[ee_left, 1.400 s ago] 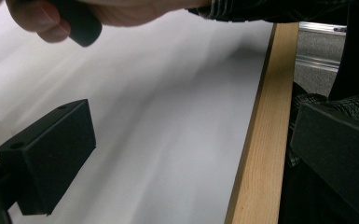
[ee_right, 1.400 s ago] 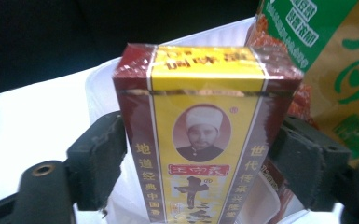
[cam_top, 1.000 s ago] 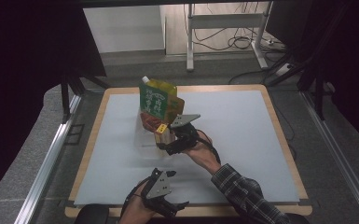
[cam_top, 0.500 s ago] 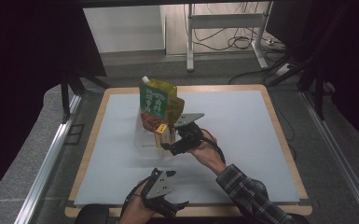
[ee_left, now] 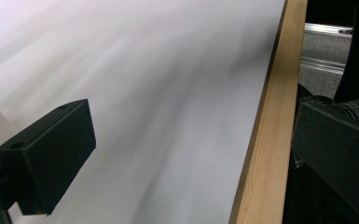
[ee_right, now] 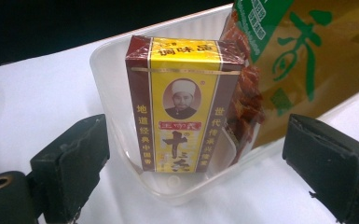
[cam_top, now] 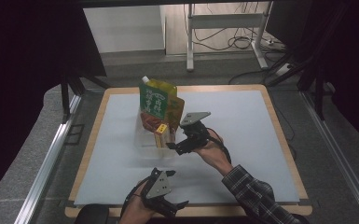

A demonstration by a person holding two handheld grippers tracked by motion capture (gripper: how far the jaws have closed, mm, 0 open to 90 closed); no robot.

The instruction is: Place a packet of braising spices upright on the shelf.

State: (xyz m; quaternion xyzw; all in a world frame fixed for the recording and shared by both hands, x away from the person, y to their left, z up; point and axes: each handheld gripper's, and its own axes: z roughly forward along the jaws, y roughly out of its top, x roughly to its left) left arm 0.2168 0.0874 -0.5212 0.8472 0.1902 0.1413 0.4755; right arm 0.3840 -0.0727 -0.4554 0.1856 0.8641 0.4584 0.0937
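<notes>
Upright in a clear plastic tub (cam_top: 149,145) stands a small yellow-and-maroon box (cam_top: 161,134), its printed face turned toward the person's side of the bench (cam_top: 242,135). From the right tool's own view the box (ee_right: 184,105) leans against the inner wall of the tub (ee_right: 116,116), with a tall green-and-amber pouch (ee_right: 303,56) packed in just beside it, the pouch's reddish lower part touching the box's side. The pouch (cam_top: 158,100) rises well above the tub's rim. The tub sits left of the bench's middle, nearer the far edge than the near one.

The right tool (cam_top: 179,145) hovers just beside the tub on its right, jaws spread wide, one on either side of the box and gripping nothing. A checked sleeve (cam_top: 256,196) runs back from that hand toward the near right corner.

The left tool (cam_top: 170,205) rests low at the near edge of the bench, well apart from the tub. Its jaws are wide as well, empty, straddling the wooden border (ee_left: 265,135) where the white mat ends.
</notes>
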